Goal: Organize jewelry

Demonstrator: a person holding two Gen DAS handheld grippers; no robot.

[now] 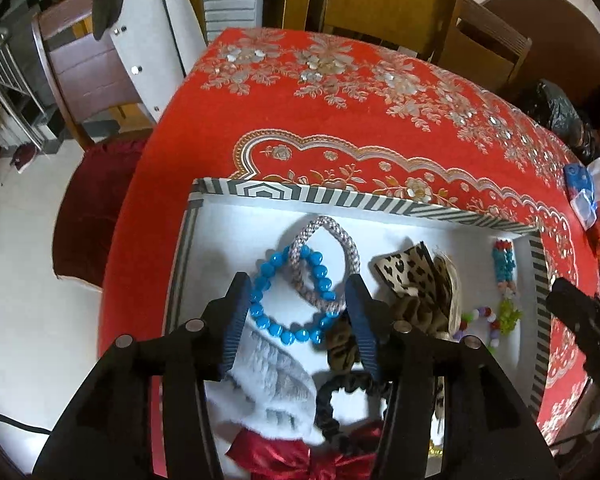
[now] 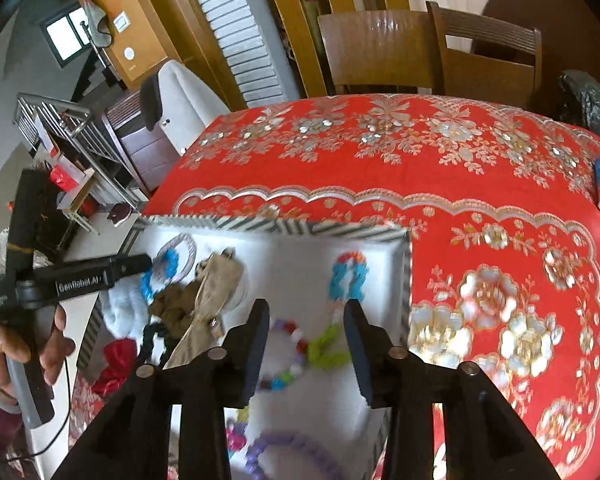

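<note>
A white box with a striped rim [image 1: 284, 193] sits on the red tablecloth and holds the jewelry. My left gripper [image 1: 298, 292] is open above a blue bead bracelet [image 1: 288, 334] that overlaps a silver rope bracelet [image 1: 342, 236]. A leopard-print bow [image 1: 414, 276], a black scrunchie [image 1: 328, 400], a white fluffy piece [image 1: 276, 376] and a red bow [image 1: 300, 456] lie nearby. My right gripper [image 2: 306, 314] is open above the box's right part [image 2: 409, 280], over a blurred colourful bead bracelet [image 2: 288, 352], a green piece [image 2: 328, 346] and a blue-and-red piece [image 2: 348, 276].
The red embroidered tablecloth [image 1: 340, 120] covers the table. Wooden chairs [image 2: 428, 52] stand behind it, and a padded chair [image 1: 148, 40] at the left. Bags and packets [image 1: 592, 196] lie at the table's right edge. The left gripper [image 2: 60, 280] shows in the right wrist view.
</note>
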